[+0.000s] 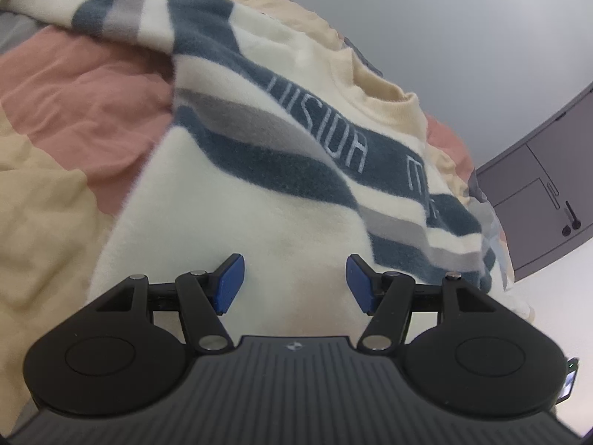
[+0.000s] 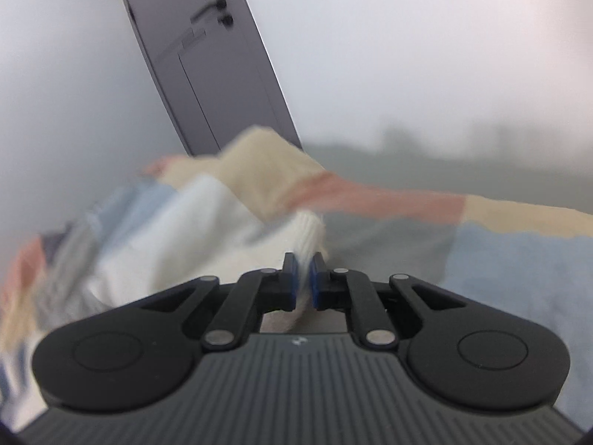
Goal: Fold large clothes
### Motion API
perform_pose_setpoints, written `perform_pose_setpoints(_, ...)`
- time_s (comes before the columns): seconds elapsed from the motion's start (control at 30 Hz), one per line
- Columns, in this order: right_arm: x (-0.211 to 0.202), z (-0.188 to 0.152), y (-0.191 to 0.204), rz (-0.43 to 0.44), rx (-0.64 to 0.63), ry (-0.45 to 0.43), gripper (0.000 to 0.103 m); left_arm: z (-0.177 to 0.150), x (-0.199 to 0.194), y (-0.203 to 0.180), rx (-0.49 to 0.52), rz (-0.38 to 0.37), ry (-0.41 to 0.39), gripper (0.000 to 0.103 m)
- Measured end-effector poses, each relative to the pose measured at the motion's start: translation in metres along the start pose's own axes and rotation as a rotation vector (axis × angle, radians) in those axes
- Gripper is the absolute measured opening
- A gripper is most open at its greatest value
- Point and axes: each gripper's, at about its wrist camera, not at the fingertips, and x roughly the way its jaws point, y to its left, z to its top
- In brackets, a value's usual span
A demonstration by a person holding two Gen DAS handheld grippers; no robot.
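Centrally in the left wrist view lay the sweater (image 1: pixel 259 170), a fleecy cream garment crossed by dark teal and grey bands, spread front-up on a patchwork quilt (image 1: pixel 74 85) of pink, beige and pale blue panels. Pale lettering (image 1: pixel 318 126) ran along one dark band below the cream ribbed collar (image 1: pixel 385 92), which pointed toward the far right. One striped sleeve (image 1: pixel 111 7) trailed away to the upper left over the quilt. The left gripper (image 1: pixel 294 283) hovered over the plain cream lower body of the garment, its blue pads (image 1: pixel 229 283) standing well apart with only cloth surface visible between and beyond them; whether they touched the fabric could not be told. A grey door (image 1: pixel 541 193) with a dark lever handle stood at the right, against a pale wall.

Motion blur smeared most of the right wrist view. The right gripper (image 2: pixel 304 282) had its jaws drawn nearly together, clamped on a ribbed cream cuff or hem (image 2: pixel 309 235) of the sweater, which rose between the blue pads (image 2: pixel 292 282) and bulged above them. Behind the pinched edge, the body of the garment showed to the left as an indistinct mass of white and striped cloth. The quilt's beige, pink and blue panels stretched across the background, and the grey door (image 2: pixel 207 74) slanted up at the upper left.
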Motion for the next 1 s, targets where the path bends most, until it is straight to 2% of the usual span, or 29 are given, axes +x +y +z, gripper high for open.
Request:
perform_pose_setpoints(0.13, 0.003, -0.003, 0.003, -0.019, -0.009, 0.019, 0.012, 0.003, -0.002, 0.007, -0.028, 0.01, -0.017, 0.066)
perform_pose_setpoints(0.27, -0.011, -0.001, 0.016, -0.075, -0.044, 0.028, 0.014, 0.005, -0.001, 0.017, -0.094, 0.002, -0.017, 0.066)
perform_pose_setpoints(0.37, -0.032, 0.003, 0.03, -0.057, -0.074, 0.008, 0.017, 0.006, -0.004, 0.021, -0.119, 0.0, -0.024, 0.066)
perform_pose_setpoints(0.4, -0.041, 0.004, 0.034, -0.046, -0.094, -0.001, 0.024, 0.005, -0.008, 0.022, -0.122, 0.004, -0.031, 0.066)
perform_pose_setpoints(0.43, -0.049, 0.005, 0.038, -0.025, -0.106, -0.006, 0.04, 0.005, -0.01, 0.022, -0.119, 0.01, -0.038, 0.066)
perform_pose_setpoints(0.5, -0.068, 0.007, 0.042, 0.054, -0.101, -0.014, 0.06, 0.004, -0.018, 0.023, -0.116, 0.025, -0.051, 0.066)
perform_pose_setpoints(0.6, -0.094, 0.012, 0.045, 0.162, -0.063, -0.006, 0.061, 0.002, -0.03, 0.026, -0.133, 0.038, -0.062, 0.066)
perform_pose_setpoints(0.73, -0.125, 0.015, 0.047, 0.254, 0.018, 0.077, 0.061, -0.003, -0.043, 0.029, -0.164, 0.048, -0.078, 0.066)
perform_pose_setpoints(0.87, -0.147, 0.002, 0.046, 0.368, 0.065, 0.228, 0.061, -0.009, -0.052, 0.028, -0.145, 0.109, -0.08, 0.066)
perform_pose_setpoints(1.0, -0.174, -0.021, 0.053, 0.44, 0.04, 0.387, 0.061, -0.012, -0.06, 0.021, -0.102, 0.126, -0.076, 0.066)
